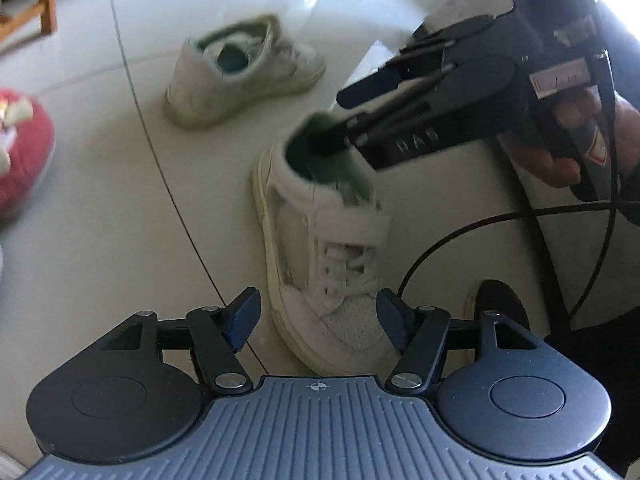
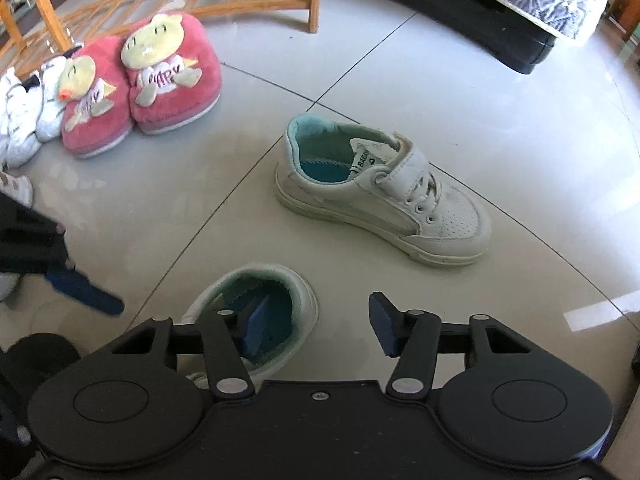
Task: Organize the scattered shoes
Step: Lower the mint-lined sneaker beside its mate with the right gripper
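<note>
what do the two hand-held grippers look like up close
The left hand-held gripper has a ribbed blue-grey body, black round linkage housings with silver pivot pins, and dark blue pads. The right hand-held gripper has the same build but an all-black body; from the left wrist view it carries a lit green light, embossed lettering, white labels and black cables trailing from its grip.

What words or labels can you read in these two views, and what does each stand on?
"BABU...", cut off: white tongue tag of the far white strap sneaker.
"...APY", partly hidden: chest of the pink plush slippers.
"DAS", blurred: black right tool.
White sticker on that tool: unreadable.
</note>
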`<state>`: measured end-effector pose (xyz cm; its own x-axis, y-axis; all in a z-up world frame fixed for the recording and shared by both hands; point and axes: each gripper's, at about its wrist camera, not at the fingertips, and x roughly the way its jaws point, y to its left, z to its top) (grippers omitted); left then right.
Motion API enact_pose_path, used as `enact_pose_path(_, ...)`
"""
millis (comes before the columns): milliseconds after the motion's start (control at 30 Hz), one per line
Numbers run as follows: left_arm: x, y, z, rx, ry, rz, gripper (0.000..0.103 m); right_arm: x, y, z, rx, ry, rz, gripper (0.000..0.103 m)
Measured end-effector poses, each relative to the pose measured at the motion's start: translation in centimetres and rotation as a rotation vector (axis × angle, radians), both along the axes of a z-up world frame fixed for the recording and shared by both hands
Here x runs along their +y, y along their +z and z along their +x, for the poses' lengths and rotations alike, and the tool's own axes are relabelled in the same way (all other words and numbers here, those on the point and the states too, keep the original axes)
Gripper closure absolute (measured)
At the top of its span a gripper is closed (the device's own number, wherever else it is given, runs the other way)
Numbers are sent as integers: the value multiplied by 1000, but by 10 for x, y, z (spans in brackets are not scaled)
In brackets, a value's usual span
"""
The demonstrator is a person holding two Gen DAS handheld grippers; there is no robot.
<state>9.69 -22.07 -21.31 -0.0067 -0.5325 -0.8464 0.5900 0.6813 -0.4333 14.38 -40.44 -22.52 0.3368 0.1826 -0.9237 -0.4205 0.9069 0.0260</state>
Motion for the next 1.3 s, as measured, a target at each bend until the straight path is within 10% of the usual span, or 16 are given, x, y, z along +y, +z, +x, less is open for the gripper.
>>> enact_pose_path(300, -12, -4, -4, 10, -16, 20, 36, 2, -4, -1, 1, -25, -9, 92)
enact_pose_path(733, -29, -5, -4, -3, -23, 15, 36, -45, -5, -6, 66, -259, -18, 91)
enact_pose_path(1300, -30, -18, 7, -20, 67, 94, 36, -49, -7, -19, 101, -260, -134, 87)
